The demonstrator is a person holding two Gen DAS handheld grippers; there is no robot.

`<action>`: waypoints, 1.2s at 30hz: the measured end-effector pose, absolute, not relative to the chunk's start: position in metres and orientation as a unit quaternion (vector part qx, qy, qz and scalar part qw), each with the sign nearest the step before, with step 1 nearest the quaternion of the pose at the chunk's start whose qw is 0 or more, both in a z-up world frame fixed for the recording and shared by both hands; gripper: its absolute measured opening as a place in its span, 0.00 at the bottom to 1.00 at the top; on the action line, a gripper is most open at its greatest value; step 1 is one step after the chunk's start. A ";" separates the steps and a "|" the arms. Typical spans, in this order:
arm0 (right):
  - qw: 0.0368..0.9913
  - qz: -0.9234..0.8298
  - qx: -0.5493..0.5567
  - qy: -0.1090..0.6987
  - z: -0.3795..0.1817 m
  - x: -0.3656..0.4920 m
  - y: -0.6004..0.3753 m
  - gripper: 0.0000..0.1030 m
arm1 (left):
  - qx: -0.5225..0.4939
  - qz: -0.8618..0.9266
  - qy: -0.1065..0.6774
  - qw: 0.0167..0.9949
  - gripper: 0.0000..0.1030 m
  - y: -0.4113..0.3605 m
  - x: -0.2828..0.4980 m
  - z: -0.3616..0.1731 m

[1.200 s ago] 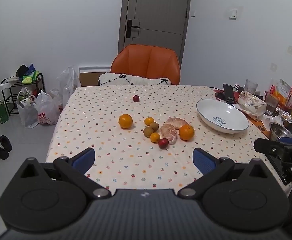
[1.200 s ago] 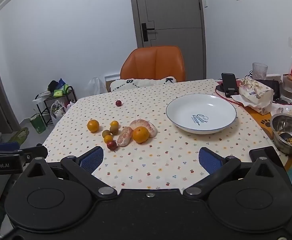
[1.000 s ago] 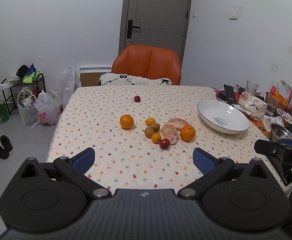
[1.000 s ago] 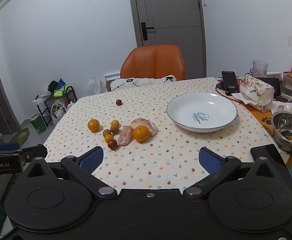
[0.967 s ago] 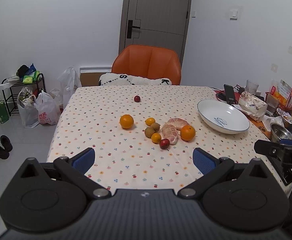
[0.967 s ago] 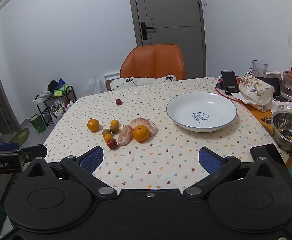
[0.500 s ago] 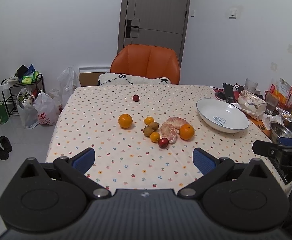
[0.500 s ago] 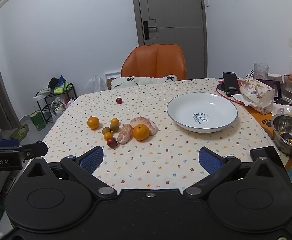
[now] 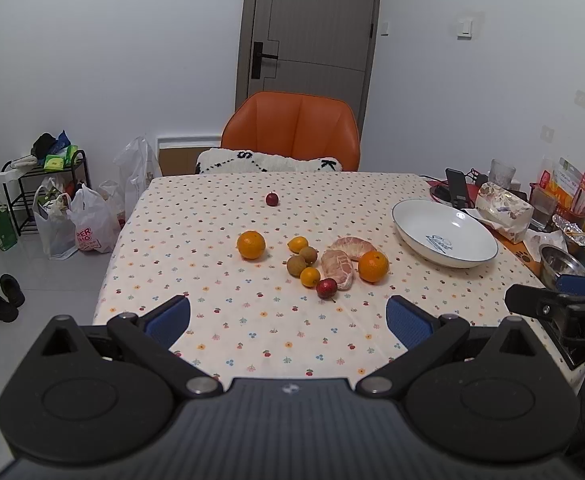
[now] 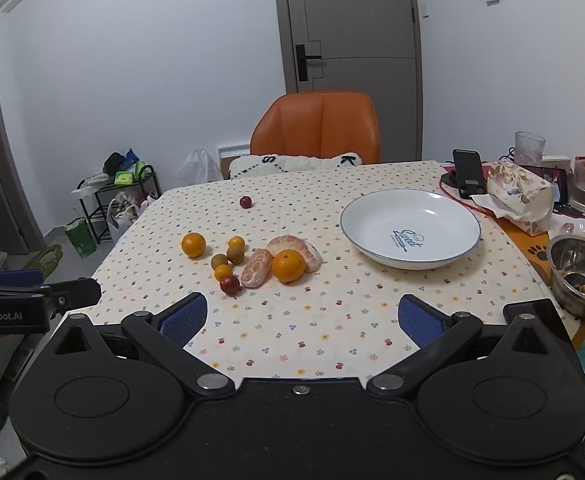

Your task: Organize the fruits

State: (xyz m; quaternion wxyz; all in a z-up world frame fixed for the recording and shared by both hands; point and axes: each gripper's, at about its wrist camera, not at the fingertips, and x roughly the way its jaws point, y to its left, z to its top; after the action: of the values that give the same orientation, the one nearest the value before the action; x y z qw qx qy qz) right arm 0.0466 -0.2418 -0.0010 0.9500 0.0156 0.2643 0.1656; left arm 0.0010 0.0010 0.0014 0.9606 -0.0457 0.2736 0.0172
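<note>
Fruits (image 9: 334,258) sit loose on the worktop (image 9: 252,320), left of the empty white bowl (image 10: 410,228). We hold the left gripper (image 9: 288,320) and right gripper (image 10: 302,318) short of them, fingers apart, nothing picked. Next, we judge: reach for the nearest orange (image 10: 288,266) and carry it to the bowl.

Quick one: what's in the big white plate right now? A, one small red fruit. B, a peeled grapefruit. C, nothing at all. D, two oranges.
C: the white plate shows only its bare printed inside, while every fruit, like the near orange, lies on the tablecloth.
</note>
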 end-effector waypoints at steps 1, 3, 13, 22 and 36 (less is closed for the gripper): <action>0.949 0.168 0.017 0.265 -0.001 0.047 -0.242 1.00 | -0.046 0.017 0.273 0.961 1.00 0.001 0.001 0.001; 0.949 0.167 0.021 0.267 0.000 0.048 -0.244 1.00 | -0.046 0.017 0.273 0.961 1.00 0.001 0.001 0.001; 0.949 0.168 0.022 0.267 0.001 0.049 -0.245 1.00 | -0.046 0.018 0.273 0.961 1.00 0.001 0.001 0.001; 0.950 0.166 0.015 0.264 0.002 0.050 -0.243 1.00 | -0.050 0.019 0.270 0.961 1.00 0.004 -0.001 0.006; 0.949 0.168 0.015 0.268 -0.004 0.060 -0.243 1.00 | -0.052 0.020 0.272 0.961 1.00 0.008 0.001 0.005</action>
State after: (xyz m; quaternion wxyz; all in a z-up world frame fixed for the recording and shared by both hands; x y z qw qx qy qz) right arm 0.0602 -0.2428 -0.0038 0.9486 0.0151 0.2679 0.1680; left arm 0.0010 0.0081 0.0046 0.9606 -0.0517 0.2723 0.0200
